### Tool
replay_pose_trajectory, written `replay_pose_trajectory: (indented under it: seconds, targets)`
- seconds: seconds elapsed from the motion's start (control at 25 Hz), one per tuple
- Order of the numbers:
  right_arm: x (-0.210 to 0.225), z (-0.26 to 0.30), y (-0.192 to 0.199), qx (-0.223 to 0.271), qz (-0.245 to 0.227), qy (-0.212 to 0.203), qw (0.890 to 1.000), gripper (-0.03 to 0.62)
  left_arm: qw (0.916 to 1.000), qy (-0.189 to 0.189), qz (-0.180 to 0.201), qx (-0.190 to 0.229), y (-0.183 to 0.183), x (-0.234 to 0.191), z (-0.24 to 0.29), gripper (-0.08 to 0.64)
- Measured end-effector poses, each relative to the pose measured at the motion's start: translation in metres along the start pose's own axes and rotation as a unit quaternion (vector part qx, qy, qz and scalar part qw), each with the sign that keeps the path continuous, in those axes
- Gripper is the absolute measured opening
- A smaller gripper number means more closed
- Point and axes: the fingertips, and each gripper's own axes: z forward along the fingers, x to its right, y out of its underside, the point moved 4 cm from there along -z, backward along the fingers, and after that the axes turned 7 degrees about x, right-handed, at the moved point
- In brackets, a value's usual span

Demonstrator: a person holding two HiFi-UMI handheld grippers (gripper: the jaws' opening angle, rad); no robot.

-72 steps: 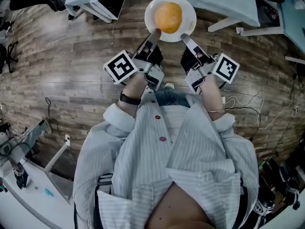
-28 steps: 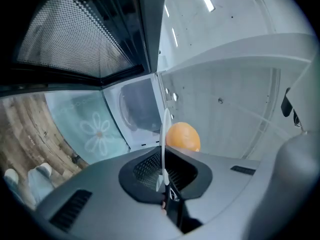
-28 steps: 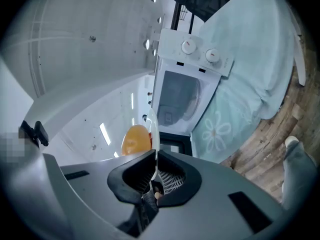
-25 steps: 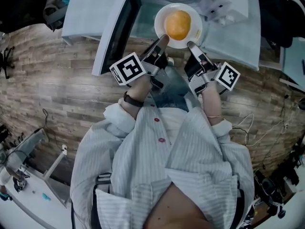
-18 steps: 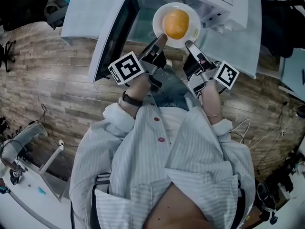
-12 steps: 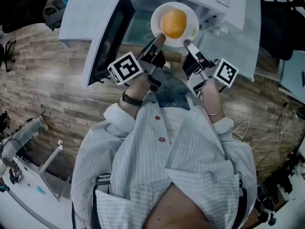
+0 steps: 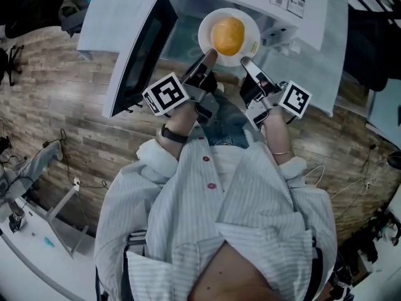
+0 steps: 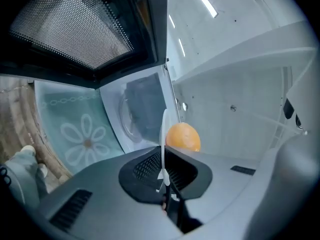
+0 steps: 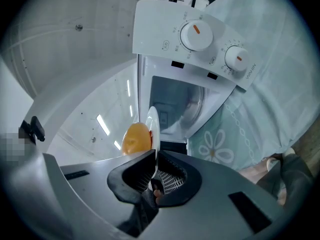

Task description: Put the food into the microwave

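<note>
At the far left the microwave door (image 7: 135, 55) stood swung wide open, its mesh window facing the person. Just right of it the left hand-held gripper (image 7: 210, 56) was clenched on the near-left rim of a white plate (image 7: 207, 27), the jaws pinching the thin edge. The plate was carried level between both tools at the mouth of the open microwave (image 7: 285, 2), above the flower-patterned cloth (image 9: 220, 149) on the table, and not yet set down inside. A round orange food item (image 7: 227, 35) sat loose at its centre; whether it was a bun or a fruit could not be told. The plate looked stiff, glazed and breakable, probably slick where the pads met it, and the food could likely roll if the plate tipped. So the opposite rim holds seemed the right grip, provided both sides kept level. The right hand-held gripper (image 7: 246, 61) was likewise clamped on the near-right rim. Beyond it lay the control panel with two knobs (image 9: 196, 35).
</note>
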Motion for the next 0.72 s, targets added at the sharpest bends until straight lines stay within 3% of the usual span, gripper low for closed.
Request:
replay_pose_trajectory:
  seconds: [0.72]
  targets:
    - [0.035,0.023,-0.027,0.003,0.03,0.03,0.999,0.04,0.9987,-0.036,-0.006,-0.034,-0.003,-0.032,0.047,0.019]
